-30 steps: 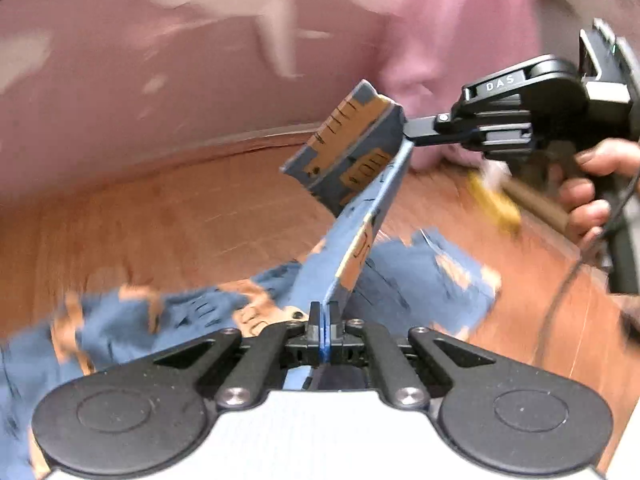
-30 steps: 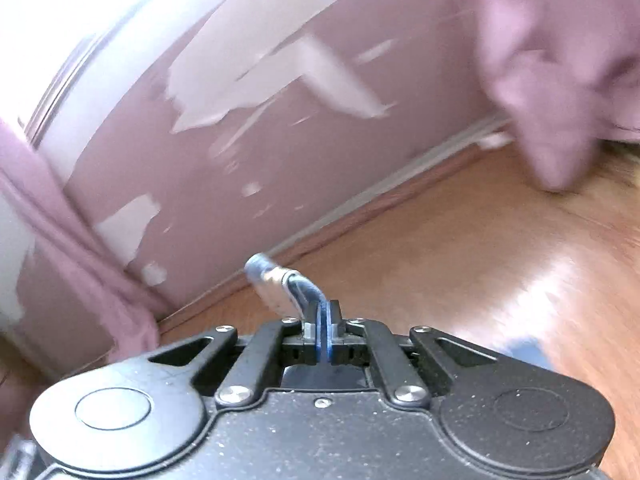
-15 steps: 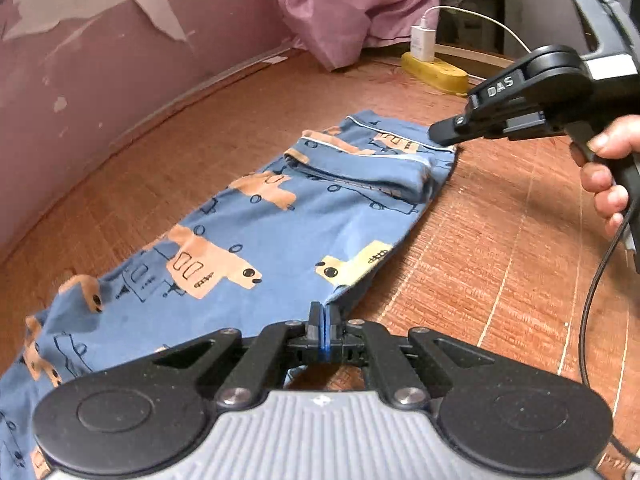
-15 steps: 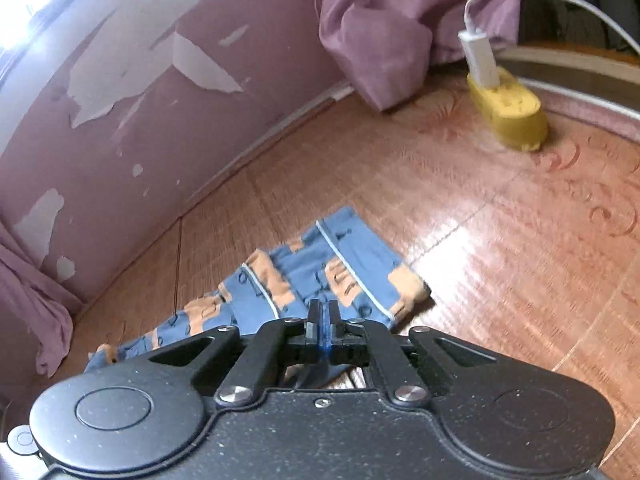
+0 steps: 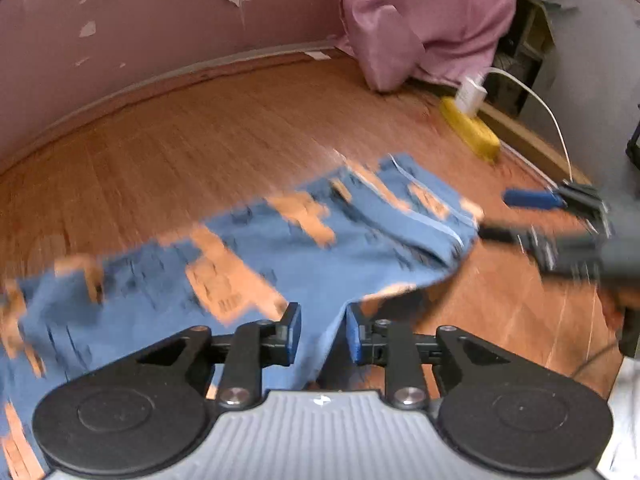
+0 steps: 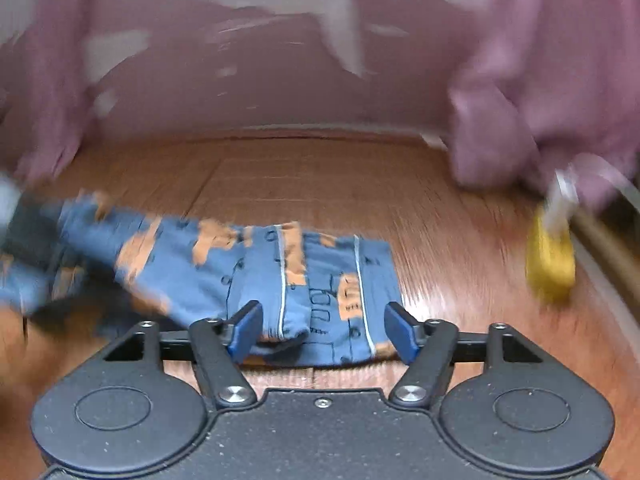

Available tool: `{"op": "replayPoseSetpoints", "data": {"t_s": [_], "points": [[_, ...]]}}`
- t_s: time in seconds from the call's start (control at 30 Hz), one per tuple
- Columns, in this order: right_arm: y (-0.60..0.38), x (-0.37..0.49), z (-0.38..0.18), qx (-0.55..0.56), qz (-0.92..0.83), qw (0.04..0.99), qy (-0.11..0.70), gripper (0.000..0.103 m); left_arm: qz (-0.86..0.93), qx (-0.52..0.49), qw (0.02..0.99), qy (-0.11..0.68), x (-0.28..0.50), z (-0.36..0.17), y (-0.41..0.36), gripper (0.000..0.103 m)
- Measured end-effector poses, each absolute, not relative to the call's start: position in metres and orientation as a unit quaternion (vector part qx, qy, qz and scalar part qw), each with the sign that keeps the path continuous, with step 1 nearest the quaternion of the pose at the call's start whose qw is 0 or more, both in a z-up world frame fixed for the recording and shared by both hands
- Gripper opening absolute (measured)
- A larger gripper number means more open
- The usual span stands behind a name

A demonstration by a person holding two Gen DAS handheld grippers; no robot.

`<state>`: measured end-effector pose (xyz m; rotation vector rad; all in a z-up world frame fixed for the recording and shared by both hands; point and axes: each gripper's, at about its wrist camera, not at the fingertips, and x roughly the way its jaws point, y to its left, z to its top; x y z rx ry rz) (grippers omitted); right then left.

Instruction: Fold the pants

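Blue pants with orange printed patches (image 5: 304,248) lie flat on the wooden plank floor (image 5: 192,148), laid lengthwise, with one end folded over so pale piping stripes show. Left gripper (image 5: 320,332): jaws apart by a moderate gap, blue pads either side of a fold of cloth that rises between them; the pads are not pressed on it, so nothing gripped. Right gripper (image 6: 324,332): jaws spread wide, straddling the folded end of the pants at its near edge, nothing gripped. Left wrist view only: the right gripper seen from the side, blurred, with one blue pad at the folded end's right edge; a white cable (image 5: 548,116) running from a white plug (image 5: 472,92) on the yellow power strip (image 5: 472,132); a dark opening in the grey wall at top right. Right wrist view only: the piping stripes and the outline drawings on the cloth come out sharp near the pads; a second hanging mauve curtain (image 6: 44,128) at far left, besides the mauve curtain at right (image 6: 520,92); the far leg end trails off to the left edge in blur. Both views: pink wall with peeled white patches (image 6: 280,60), heavy motion blur. No readable writing or brand in either view; the drawings on the pants are not legible as text.
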<state>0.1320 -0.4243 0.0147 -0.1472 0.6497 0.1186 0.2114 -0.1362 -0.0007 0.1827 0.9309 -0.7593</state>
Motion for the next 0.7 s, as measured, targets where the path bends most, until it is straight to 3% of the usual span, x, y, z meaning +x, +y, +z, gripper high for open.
{"op": "replayPoseSetpoints", "data": {"t_s": [0.07,0.1,0.13,0.3,0.47,0.57,0.7], "points": [[-0.413,0.126,0.009,-0.145,0.091,0.938,0.301,0.072,-0.371,0.086,0.818,0.430,0.230,0.011,-0.144,0.047],[-0.410,0.122,0.006,-0.165,0.105,0.937,0.288,0.072,-0.395,0.079,0.808,0.430,0.238,0.018,-0.147,0.075],[-0.407,0.120,0.003,-0.175,0.114,0.938,0.276,0.072,-0.417,0.076,0.795,0.434,0.244,0.023,-0.152,0.094],[-0.406,0.119,0.003,-0.172,0.124,0.943,0.256,0.066,-0.449,0.107,0.790,0.404,0.248,0.039,-0.176,0.087],[-0.403,0.122,-0.003,-0.173,0.156,0.936,0.263,0.050,-0.420,0.065,0.779,0.461,0.282,0.013,-0.200,0.082],[-0.398,0.124,-0.010,-0.177,0.178,0.931,0.266,0.039,-0.394,0.036,0.777,0.490,0.303,-0.007,-0.209,0.071],[-0.392,0.125,-0.018,-0.192,0.189,0.925,0.268,0.035,-0.377,0.036,0.776,0.504,0.322,-0.026,-0.219,0.056]]}}
